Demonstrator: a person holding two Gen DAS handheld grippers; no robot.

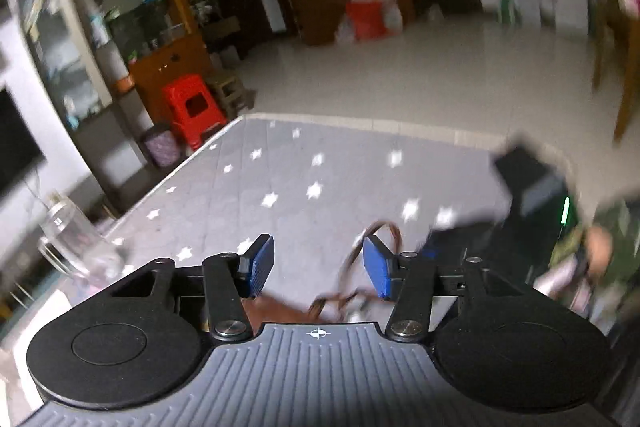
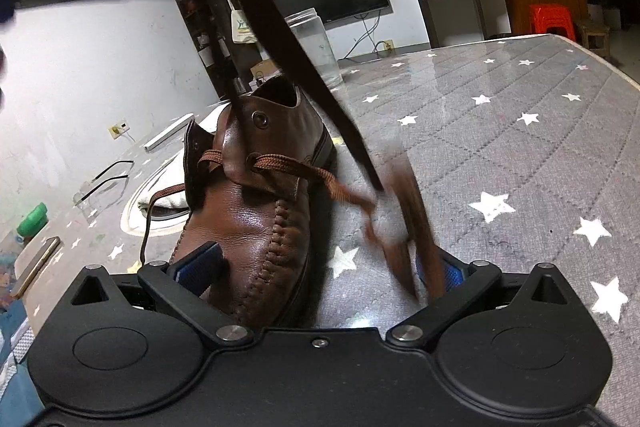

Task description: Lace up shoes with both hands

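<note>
A brown leather shoe [image 2: 248, 211] lies on the grey star-patterned table cover [image 2: 500, 131], toe towards my right gripper [image 2: 320, 259]. That gripper is open wide, its left pad [image 2: 200, 263] beside the toe and its right pad [image 2: 448, 273] apart from the shoe. The brown lace [image 2: 296, 169] crosses the eyelets and trails right in a blur over the right pad. A dark blurred strand [image 2: 304, 67] slants up to the top left. My left gripper [image 1: 318, 247] is open above the shoe [image 1: 276, 311]. A lace loop [image 1: 386, 231] curls by its right pad, unpressed.
A glass jar [image 1: 76, 247] stands near the table's left edge. A phone [image 2: 36, 267], a green cap [image 2: 34, 219] and a round white dish [image 2: 136, 211] lie left of the shoe. A red stool [image 1: 192, 111] stands on the floor beyond the table.
</note>
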